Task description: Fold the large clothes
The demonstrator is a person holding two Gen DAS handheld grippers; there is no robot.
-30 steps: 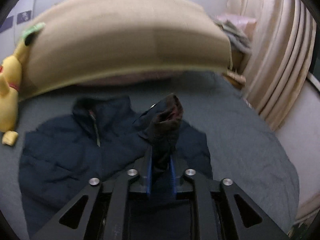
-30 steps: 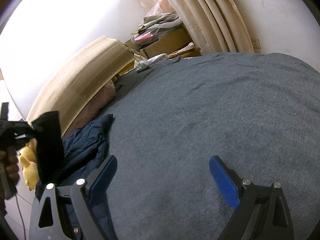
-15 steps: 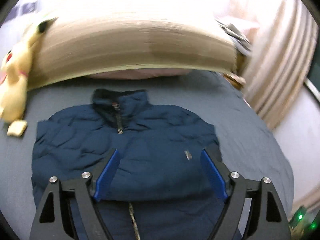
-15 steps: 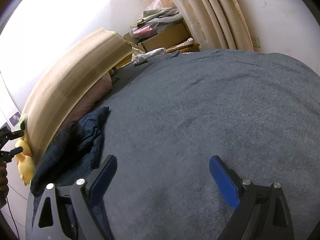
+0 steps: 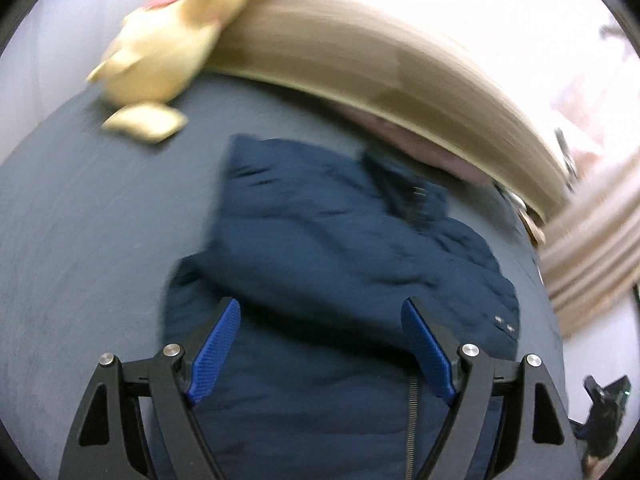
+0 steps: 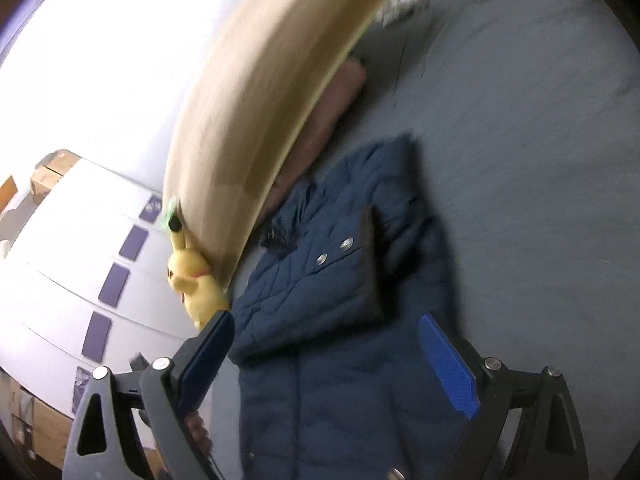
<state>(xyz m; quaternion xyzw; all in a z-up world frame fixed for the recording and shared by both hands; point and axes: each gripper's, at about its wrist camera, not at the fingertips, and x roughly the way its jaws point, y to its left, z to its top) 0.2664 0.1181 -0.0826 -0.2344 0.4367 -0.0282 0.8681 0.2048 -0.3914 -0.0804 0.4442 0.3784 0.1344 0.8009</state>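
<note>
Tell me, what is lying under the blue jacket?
The navy jacket lies on the grey bedcover, with one sleeve folded over its front. Whatever is beneath the jacket itself is covered.

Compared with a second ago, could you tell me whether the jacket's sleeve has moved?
Yes. The sleeve was pinched up in the left gripper then; it now lies folded across the navy jacket, lower against the headboard.

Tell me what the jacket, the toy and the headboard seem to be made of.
Jacket: probably padded synthetic cloth, matte navy; quilted stitch lines, metal snaps. Toy: soft yellow plush, fuzzy surface. Headboard: looks like beige fabric upholstery, but blur leaves it open.
</note>
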